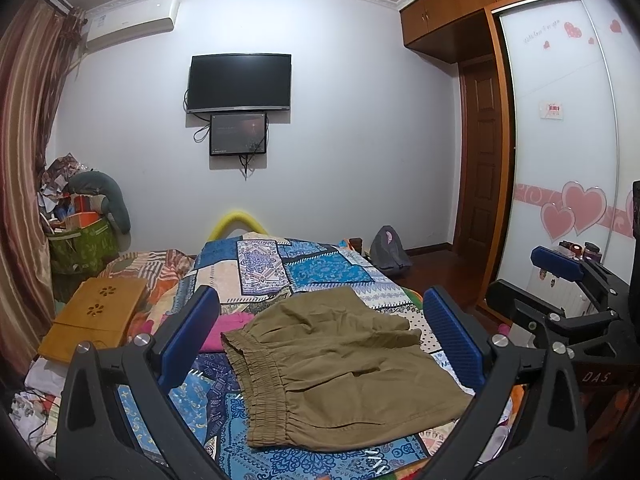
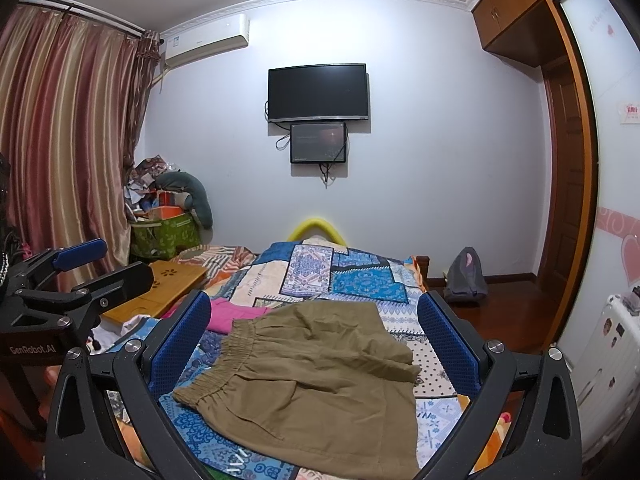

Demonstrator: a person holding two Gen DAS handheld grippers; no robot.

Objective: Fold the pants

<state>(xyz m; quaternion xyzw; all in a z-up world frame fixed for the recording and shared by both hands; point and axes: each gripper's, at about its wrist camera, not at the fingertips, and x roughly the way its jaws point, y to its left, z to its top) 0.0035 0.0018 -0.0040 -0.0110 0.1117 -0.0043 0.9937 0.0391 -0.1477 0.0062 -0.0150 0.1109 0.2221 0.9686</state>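
Note:
Olive-brown pants with an elastic waistband lie flat on the patterned bedspread, waistband to the left, legs to the right. My left gripper is open and empty, held above the pants. My right gripper is open and empty, also above the pants. The right gripper shows at the right edge of the left wrist view. The left gripper shows at the left of the right wrist view.
A pink garment lies beside the waistband. A wooden lap tray sits at the bed's left. A green bin of clutter stands by the curtain. A grey backpack is on the floor, with the wardrobe at right.

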